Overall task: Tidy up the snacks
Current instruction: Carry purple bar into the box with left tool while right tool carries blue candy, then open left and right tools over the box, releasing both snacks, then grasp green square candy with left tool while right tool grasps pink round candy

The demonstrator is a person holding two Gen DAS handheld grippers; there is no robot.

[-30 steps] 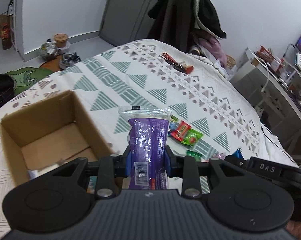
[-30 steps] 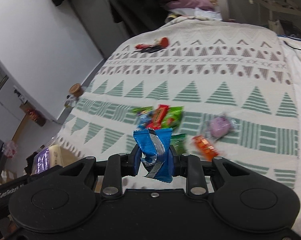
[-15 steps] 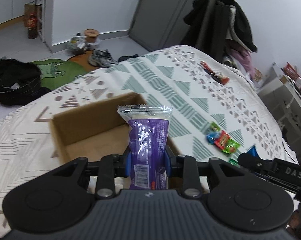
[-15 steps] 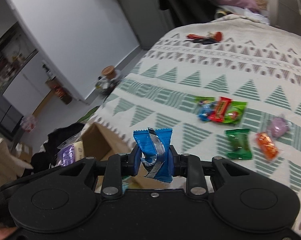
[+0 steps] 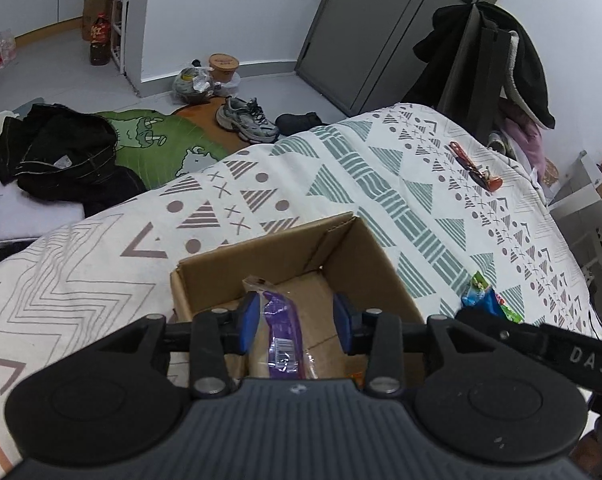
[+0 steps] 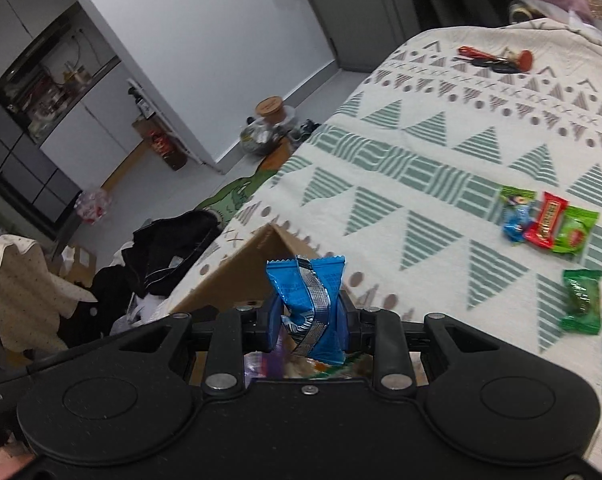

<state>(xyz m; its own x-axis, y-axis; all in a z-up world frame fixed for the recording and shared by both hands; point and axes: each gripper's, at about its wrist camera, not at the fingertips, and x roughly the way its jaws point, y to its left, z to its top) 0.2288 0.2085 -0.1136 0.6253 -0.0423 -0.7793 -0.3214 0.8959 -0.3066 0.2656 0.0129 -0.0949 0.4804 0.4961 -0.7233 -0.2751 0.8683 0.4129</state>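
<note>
Cardboard box (image 5: 365, 256) on the bed (image 5: 381, 184): your left tool (image 5: 295, 318) body hides its near end, and the contents under your right tool (image 6: 307, 316) are too cut off to name. The left tool's jaws have just been opening; the purple snack packet (image 5: 283, 328), clamped upright half a second ago, now lies loose between the pads, down in the box. Your right tool grips the blue snack packet (image 6: 307, 300) above the box edge. Five more snacks (image 6: 545, 228) lie on the bedspread, the orange one cut off.
</note>
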